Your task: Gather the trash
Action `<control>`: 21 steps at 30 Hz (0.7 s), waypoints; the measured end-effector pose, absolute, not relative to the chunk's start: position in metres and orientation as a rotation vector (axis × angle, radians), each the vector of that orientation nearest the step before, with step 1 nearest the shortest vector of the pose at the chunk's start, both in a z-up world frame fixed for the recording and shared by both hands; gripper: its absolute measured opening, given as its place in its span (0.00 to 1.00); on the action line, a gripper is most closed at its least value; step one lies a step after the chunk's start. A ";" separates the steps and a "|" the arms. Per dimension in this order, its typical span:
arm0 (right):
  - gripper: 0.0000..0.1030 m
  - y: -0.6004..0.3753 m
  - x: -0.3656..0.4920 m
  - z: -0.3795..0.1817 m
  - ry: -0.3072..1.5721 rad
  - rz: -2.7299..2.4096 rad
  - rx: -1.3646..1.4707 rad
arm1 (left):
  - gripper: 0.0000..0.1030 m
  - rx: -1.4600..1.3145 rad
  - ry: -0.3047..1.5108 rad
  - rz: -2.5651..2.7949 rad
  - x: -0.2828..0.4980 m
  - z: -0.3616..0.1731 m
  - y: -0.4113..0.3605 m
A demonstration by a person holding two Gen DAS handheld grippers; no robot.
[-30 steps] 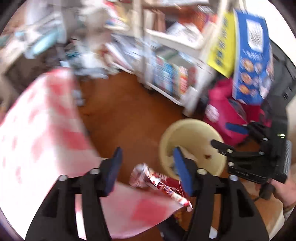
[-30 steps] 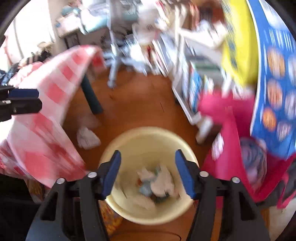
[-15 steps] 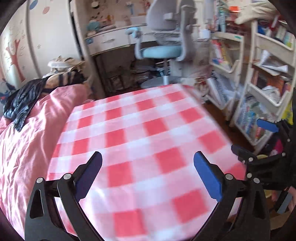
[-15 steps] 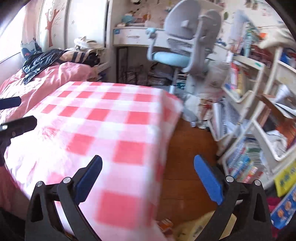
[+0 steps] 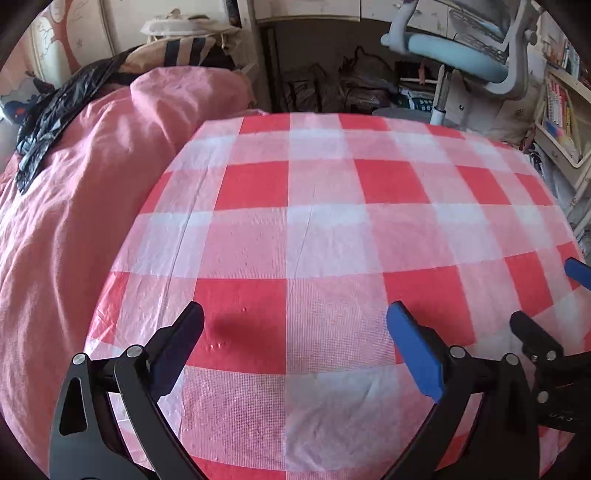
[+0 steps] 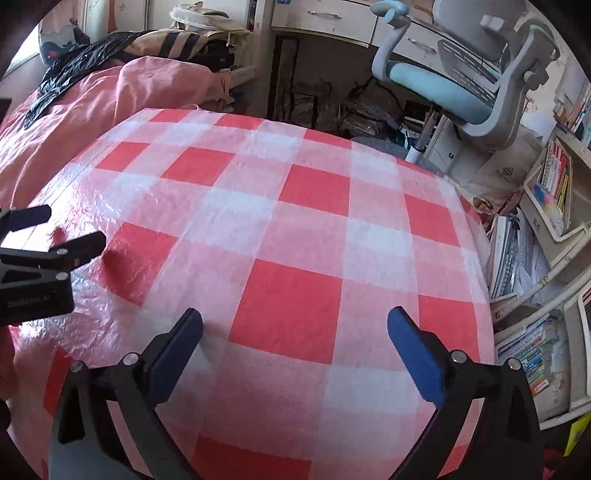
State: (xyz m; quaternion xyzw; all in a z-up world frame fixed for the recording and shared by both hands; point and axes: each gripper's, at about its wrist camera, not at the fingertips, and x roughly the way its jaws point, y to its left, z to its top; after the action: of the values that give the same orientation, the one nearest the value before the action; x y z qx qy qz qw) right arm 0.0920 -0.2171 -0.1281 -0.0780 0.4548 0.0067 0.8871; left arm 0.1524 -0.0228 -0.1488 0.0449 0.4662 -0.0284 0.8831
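Both the left gripper [image 5: 295,345] and right gripper [image 6: 295,345] hang released, empty, above the checked tablecloth [image 5: 325,229], inside its edges.

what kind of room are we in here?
Most likely a child's or student's bedroom doubling as a study: a bed under a pink duvet, a blue-seated desk chair at a white desk, crammed bookshelves, and a table under a red-checked cloth.

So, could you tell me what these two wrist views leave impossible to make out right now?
- Any trash or bin: neither view shows one; the checked cloth fills both.
- Floor beside the table: hidden by the cloth's edge.
- Book titles on the shelves: too small, right view.
- Chair back: cut off, left view.
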 end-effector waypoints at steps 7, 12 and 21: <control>0.93 -0.223 0.104 -0.133 0.991 0.047 -0.032 | 0.93 0.043 0.965 -0.057 0.151 -0.151 -0.017; 0.93 -0.220 0.105 -0.132 0.993 0.047 -0.036 | 0.93 0.048 0.965 -0.057 0.150 -0.150 -0.019; 0.94 -0.219 0.105 -0.132 0.993 0.045 -0.040 | 0.93 0.047 0.965 -0.057 0.150 -0.150 -0.018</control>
State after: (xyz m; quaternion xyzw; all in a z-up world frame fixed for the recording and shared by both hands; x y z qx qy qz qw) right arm 0.1054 -0.2190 -0.1324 -0.0191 0.4765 0.0218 0.8787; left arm 0.1499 -0.0185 -0.1500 0.0228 0.4638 -0.0275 0.8852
